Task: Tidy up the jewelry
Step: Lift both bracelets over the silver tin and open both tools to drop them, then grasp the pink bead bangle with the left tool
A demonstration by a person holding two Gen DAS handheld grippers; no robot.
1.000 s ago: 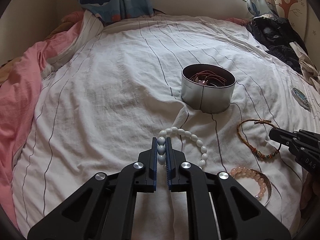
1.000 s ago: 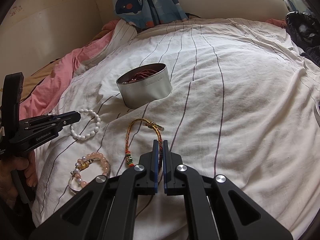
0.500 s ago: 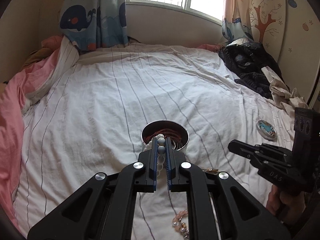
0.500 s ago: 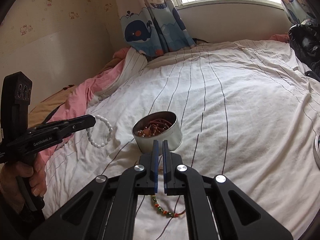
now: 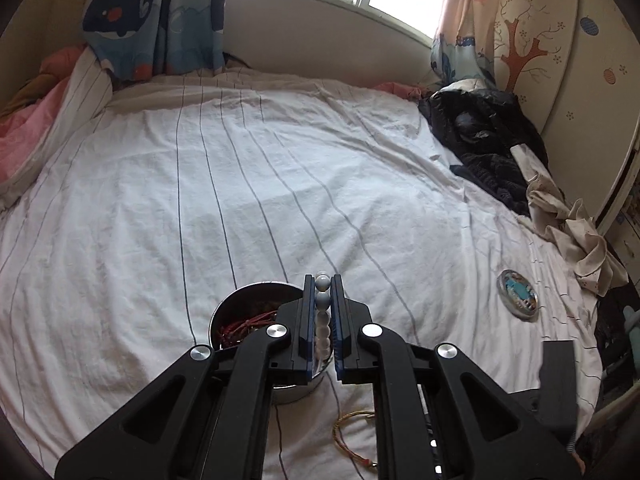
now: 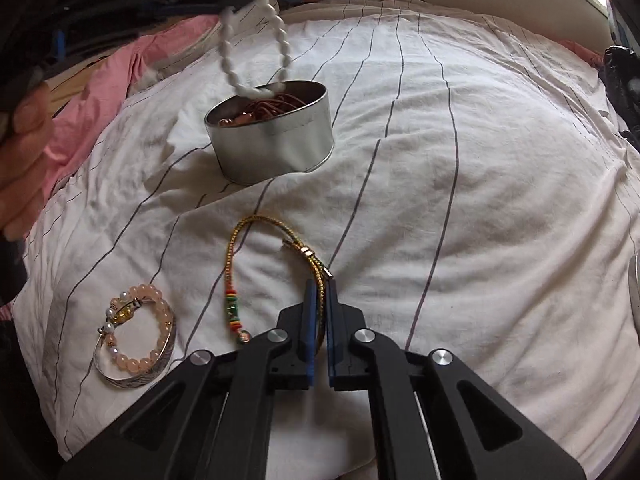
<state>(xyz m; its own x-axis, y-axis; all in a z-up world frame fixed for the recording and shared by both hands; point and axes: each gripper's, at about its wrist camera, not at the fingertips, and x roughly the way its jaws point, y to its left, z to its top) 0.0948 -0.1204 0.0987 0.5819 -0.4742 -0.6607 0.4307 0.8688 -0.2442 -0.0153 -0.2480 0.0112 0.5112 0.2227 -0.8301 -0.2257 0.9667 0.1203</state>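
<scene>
A: What does the left wrist view show?

B: The left gripper (image 5: 322, 283) pinches the white round-bead bracelet (image 5: 322, 312) between its fingers; the beads run in a line along the fingers, down over the round silver metal tin (image 5: 224, 312) holding red cords, on the white striped bed sheet (image 5: 280, 184).

A: And the right wrist view?

B: There the bracelet (image 6: 256, 36) hangs as a long loop, its long axis near vertical, its low end at the tin's (image 6: 276, 140) rim. The right gripper (image 6: 319, 285) has its fingers narrowed onto the gold braided cord bracelet (image 6: 240, 236), which lies on the sheet stretching toward the tin. The pink bead bracelet (image 6: 140, 332) lies to the left.
</scene>
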